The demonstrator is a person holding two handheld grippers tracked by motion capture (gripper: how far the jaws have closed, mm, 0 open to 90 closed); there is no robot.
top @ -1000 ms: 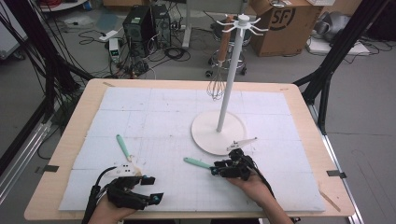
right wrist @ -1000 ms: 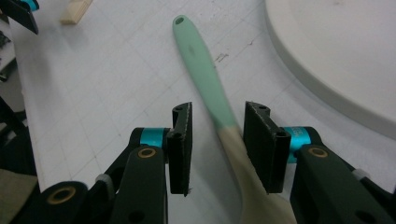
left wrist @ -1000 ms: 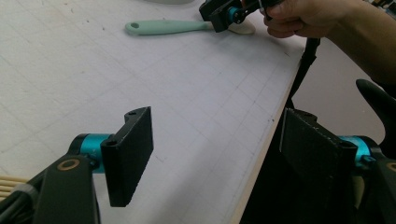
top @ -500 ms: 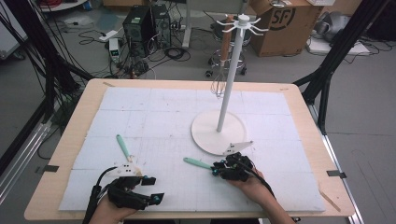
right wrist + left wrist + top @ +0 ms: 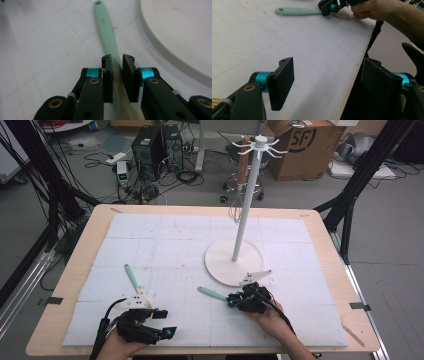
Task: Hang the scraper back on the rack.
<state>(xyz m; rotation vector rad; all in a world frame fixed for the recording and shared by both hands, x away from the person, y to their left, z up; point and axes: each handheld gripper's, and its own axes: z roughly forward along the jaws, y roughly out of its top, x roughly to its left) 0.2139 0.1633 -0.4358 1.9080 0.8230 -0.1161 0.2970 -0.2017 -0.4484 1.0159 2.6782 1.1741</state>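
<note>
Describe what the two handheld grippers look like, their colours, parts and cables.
Both the left gripper and the right gripper are black, jointed frames with turquoise collars and brass-coloured pivot rings. Their fingers are flat, black rectangular pads. Each carries a grey three-cornered plate on top and trails a black cable.

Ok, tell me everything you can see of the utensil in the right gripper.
The spatula has a long mint-green handle with a small hole at its far end and a cream head, rubbery-looking. It lies flat on the white gridded mat, handle pointing away from the rack base, which it does not touch. The right gripper has just been closing its jaws, and they now pinch it where green meets cream.
</note>
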